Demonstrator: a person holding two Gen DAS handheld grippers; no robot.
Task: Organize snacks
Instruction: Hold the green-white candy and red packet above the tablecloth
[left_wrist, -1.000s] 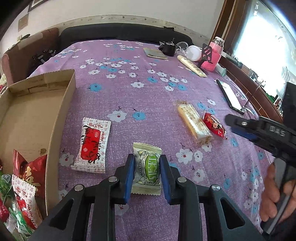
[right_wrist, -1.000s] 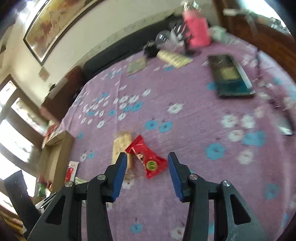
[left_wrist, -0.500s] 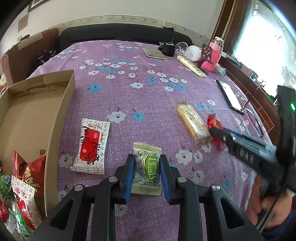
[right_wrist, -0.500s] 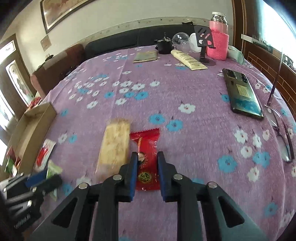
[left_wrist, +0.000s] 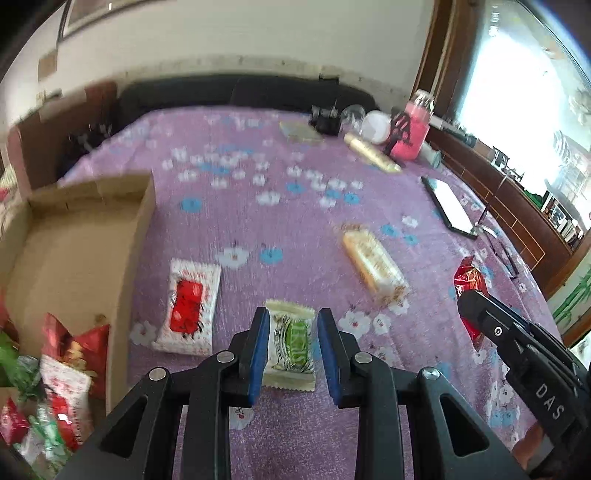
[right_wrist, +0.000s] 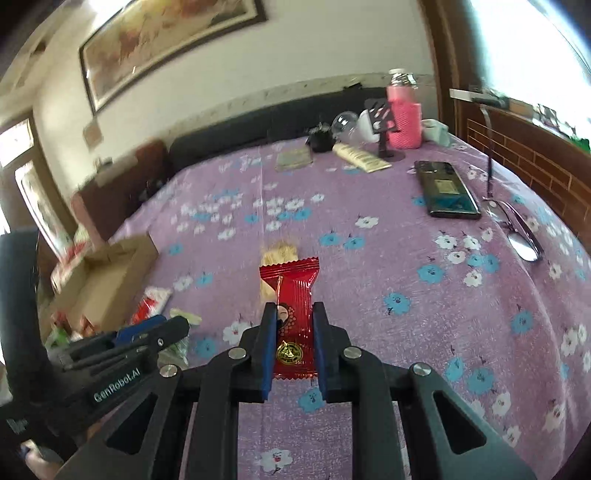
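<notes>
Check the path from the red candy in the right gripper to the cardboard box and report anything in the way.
The left gripper, shut on the green candy, sits between the red candy and the cardboard box. A white-and-red packet lies on the cloth beside the box. Nothing else visible blocks it.

Green-and-cream sealed candy wrapper (left_wrist: 291, 349), flat, pinched at its sides between blue pads, blurred. White sachet with red panel (left_wrist: 189, 307) lying flat just left of it, near the wall of the open brown cardboard box (left_wrist: 136, 236); inside the box, a heap of red, white and green packets (left_wrist: 55, 365). Long pale-yellow wrapped bar (left_wrist: 373, 265) lying flat, slanted, farther right. Glossy red foil candy packet (right_wrist: 291, 317), crimped ends, clamped upright-ish, apparently lifted clear of the cloth.
</notes>
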